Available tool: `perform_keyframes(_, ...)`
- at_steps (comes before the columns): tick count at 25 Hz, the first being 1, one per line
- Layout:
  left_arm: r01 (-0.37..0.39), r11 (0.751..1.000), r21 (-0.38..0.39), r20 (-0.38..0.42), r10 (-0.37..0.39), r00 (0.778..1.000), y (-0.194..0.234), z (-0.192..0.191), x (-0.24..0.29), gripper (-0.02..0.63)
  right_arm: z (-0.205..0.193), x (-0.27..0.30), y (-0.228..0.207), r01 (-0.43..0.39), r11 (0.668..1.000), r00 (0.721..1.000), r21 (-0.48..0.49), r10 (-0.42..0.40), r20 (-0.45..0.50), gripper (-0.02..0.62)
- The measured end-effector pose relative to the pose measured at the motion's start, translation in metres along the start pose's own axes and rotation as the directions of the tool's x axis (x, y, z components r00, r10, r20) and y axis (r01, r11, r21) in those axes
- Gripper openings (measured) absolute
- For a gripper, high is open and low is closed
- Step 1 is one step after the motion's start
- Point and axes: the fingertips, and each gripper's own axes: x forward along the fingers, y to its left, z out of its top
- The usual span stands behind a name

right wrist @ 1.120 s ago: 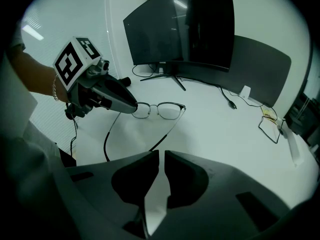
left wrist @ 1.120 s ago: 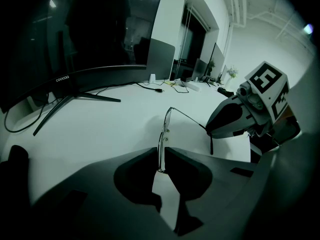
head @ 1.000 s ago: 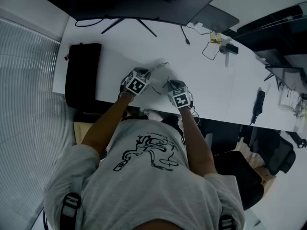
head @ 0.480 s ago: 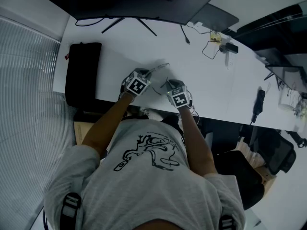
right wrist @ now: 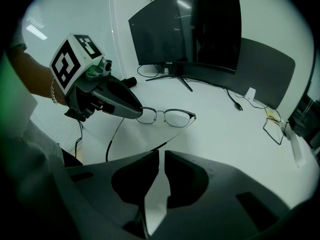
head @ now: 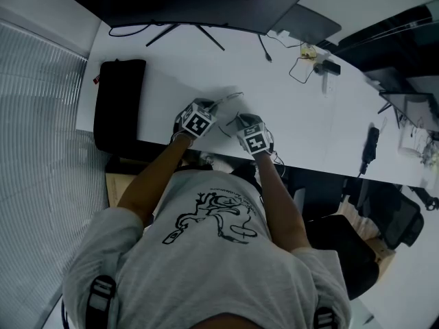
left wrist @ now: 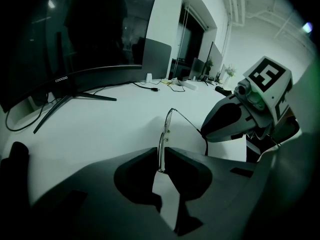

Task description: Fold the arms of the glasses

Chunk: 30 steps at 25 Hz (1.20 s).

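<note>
Thin metal-framed glasses (right wrist: pixel 166 116) hang above the white desk (head: pixel 288 115), held between both grippers. My left gripper (left wrist: pixel 160 159) is shut on the front frame at one lens, which stands edge-on between its jaws. In the right gripper view it reaches in from the left (right wrist: pixel 136 113). My right gripper (right wrist: pixel 161 154) is shut on the tip of one arm, which runs back from the far hinge. The other arm (right wrist: pixel 113 138) dangles down, unfolded. In the head view the glasses (head: pixel 230 105) sit just beyond the two marker cubes.
A curved monitor (head: pixel 192 5) on a splayed stand fills the desk's back. A black case (head: pixel 118 101) lies at the left end. Cables and small items (head: pixel 309 64) are at the back right. The desk's near edge runs just under my hands.
</note>
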Motion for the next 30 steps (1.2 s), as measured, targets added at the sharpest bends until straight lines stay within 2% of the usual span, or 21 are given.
perform_keyframes(30,0.028,1.000,0.011,-0.006,-0.027,1.000,-0.025,-0.011,-0.006,0.060,0.002,-0.002,0.018,-0.018,1.000,1.000,-0.011,0.018,0.005,0.048)
